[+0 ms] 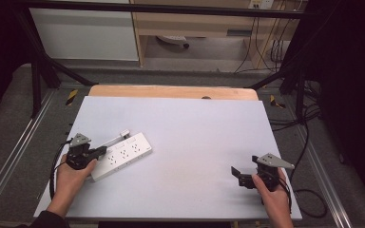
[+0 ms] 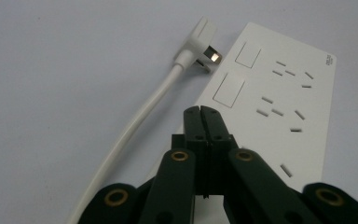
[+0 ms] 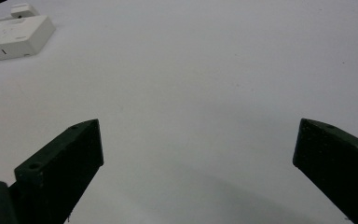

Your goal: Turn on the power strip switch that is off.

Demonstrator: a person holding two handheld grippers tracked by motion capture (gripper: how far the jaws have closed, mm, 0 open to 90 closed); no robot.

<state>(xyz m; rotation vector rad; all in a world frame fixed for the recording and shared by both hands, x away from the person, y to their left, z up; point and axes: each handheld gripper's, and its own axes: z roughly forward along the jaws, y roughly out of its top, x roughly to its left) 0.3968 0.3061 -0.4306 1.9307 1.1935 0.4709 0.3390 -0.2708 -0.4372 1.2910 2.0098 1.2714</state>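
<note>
The white plastic power strip (image 1: 122, 155) lay at the near left of the pale bench (image 1: 190, 137), its white plug (image 2: 200, 43) unplugged beside it. The left tongs (image 2: 200, 112), pressed together, rested on the strip; the right tongs (image 3: 198, 154) hung spread, well apart. Work looked barely begun.

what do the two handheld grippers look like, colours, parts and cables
Both the left gripper and right gripper are black, each with a grey three-cornered plate on top and a black trailing cable. Brass-coloured rivets dot the left one's jaw links. A dark sleeve covers the left forearm.

White table top (image 1: 195, 137), wooden strip (image 1: 171, 91), black cables (image 1: 309, 128) beside.
</note>
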